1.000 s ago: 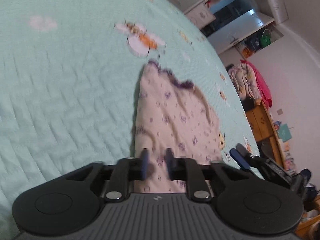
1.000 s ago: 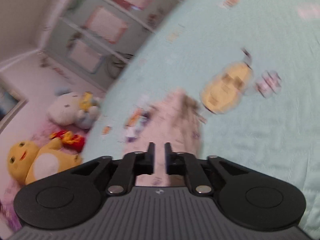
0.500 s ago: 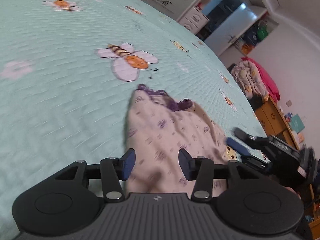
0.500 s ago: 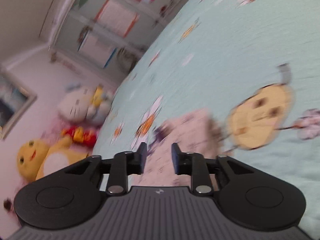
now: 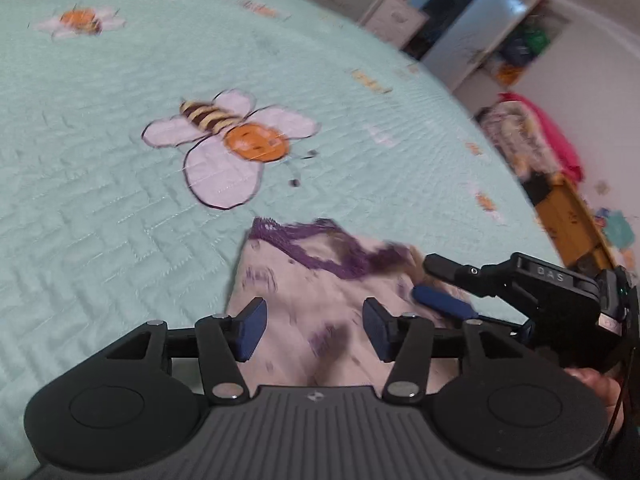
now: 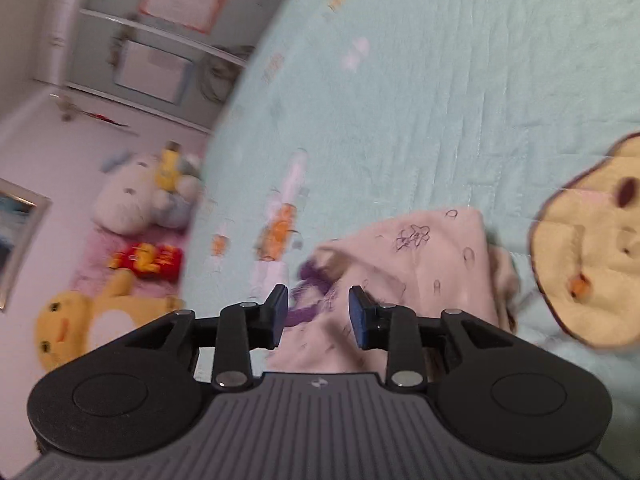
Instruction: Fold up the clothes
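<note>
Hovering over a small garment on the bed

Both tools, left tool and right tool, gape empty just above the pale, purple-trimmed garment, which lies bunched directly ahead, running away toward the bee print on the mint quilt; neither is clearly nearer.

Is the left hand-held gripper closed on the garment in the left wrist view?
No, the left hand-held gripper has its jaws spread wide apart, with the pink garment lying flat on the bed between and beyond them.
</note>
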The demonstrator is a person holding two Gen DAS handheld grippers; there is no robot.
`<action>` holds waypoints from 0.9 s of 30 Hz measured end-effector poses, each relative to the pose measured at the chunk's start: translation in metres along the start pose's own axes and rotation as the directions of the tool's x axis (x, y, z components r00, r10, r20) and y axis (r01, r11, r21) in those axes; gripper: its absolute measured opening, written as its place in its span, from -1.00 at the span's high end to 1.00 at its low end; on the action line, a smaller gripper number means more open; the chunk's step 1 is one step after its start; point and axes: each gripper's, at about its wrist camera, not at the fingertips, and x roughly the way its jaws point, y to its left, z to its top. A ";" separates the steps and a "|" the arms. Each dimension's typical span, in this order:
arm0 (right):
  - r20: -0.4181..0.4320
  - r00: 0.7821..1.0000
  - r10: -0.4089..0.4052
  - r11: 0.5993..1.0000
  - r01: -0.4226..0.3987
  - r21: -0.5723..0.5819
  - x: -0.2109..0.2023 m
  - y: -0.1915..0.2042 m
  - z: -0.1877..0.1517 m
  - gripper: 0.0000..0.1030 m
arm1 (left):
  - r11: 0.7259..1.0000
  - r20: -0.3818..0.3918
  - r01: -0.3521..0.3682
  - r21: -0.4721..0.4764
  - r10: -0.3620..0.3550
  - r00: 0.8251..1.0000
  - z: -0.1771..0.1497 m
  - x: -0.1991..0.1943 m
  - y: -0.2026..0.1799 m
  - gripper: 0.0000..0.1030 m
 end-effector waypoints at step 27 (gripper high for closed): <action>0.175 0.972 -0.158 0.962 0.191 -0.197 -0.074 0.018 -0.021 0.23 | 0.976 0.049 -0.106 0.188 0.098 0.994 -0.035 -0.056 -0.031 -0.18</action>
